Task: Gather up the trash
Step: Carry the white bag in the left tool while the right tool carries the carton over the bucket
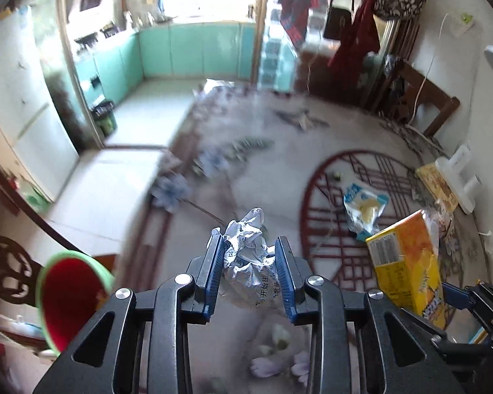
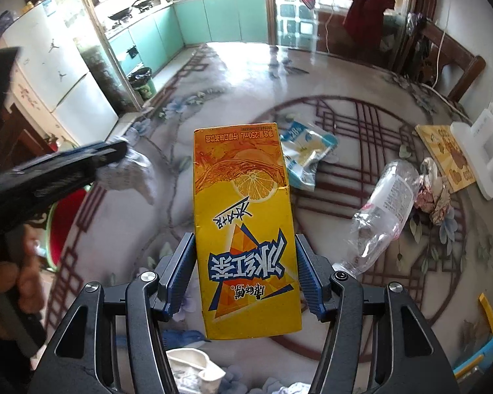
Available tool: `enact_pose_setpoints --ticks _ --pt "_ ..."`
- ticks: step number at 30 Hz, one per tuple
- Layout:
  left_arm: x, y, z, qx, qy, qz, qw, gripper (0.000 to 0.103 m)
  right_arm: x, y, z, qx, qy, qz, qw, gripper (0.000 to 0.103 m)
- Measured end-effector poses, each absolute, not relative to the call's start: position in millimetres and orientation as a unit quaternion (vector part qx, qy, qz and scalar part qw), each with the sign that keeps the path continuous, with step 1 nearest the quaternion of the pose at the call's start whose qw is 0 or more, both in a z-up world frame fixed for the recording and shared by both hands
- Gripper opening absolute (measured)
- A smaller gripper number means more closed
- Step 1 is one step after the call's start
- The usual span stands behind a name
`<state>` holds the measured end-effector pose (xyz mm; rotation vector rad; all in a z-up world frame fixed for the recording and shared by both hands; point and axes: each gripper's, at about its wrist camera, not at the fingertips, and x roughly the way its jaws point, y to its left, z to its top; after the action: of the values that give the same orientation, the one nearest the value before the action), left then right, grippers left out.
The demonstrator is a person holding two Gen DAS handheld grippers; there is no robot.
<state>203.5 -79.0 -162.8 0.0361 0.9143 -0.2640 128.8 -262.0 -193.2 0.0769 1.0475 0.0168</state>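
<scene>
Left wrist view
- My left gripper (image 1: 248,264): its blue pads pinch a crumpled paper ball (image 1: 248,256), held clear above the table.
- Crumpled paper ball: white and silvery, tightly creased, with small dark print on its lower part; it bulges out past the fingertips.
- Bin (image 1: 70,295): red inside with a green rim, low at the left beyond the table edge.
- Table (image 1: 263,151): glossy top with a flower print and a dark red lattice circle; much of it is blurred.
- Blue-and-white wrapper (image 1: 363,208): lying flat inside the lattice circle.
- Juice carton (image 1: 407,262): at the right, tilted, yellow and orange.

Right wrist view
- My right gripper (image 2: 246,262): pads pressed on both sides of the juice carton (image 2: 243,223), which is lifted off the table (image 2: 213,65).
- Juice carton: yellow-orange box with a lemon slice picture and large blue-and-white lettering, seen upside down; one top corner is dented.
- Clear plastic bottle (image 2: 381,210): squashed, lying on its side to the right.
- Wrapper (image 2: 307,154): just behind the carton.
- Left gripper (image 2: 115,154): blurred at the left, the ball at its tip.
</scene>
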Motion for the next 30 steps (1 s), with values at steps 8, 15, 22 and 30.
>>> enact_pose_setpoints --ticks 8,15,22,30 --pt "171.5 -36.0 -109.1 0.023 0.374 -0.107 0.921 0.029 125.2 -229.3 -175.7 0.02 0.484 0.026 0.875 0.057" --pt "149.2 5.4 -86.0 0.015 0.35 -0.092 0.932 0.029 123.3 -200.8 -164.2 0.009 0.468 0.041 0.883 0.057" --pt "134.4 59.8 -80.5 -0.001 0.344 -0.062 0.937 0.029 124.7 -159.8 -157.5 -0.003 0.457 0.068 0.887 0.057" --pt "129.3 126.4 -96.1 -0.017 0.362 -0.018 0.932 0.029 132.9 -100.7 -156.7 -0.027 0.454 0.105 0.885 0.057"
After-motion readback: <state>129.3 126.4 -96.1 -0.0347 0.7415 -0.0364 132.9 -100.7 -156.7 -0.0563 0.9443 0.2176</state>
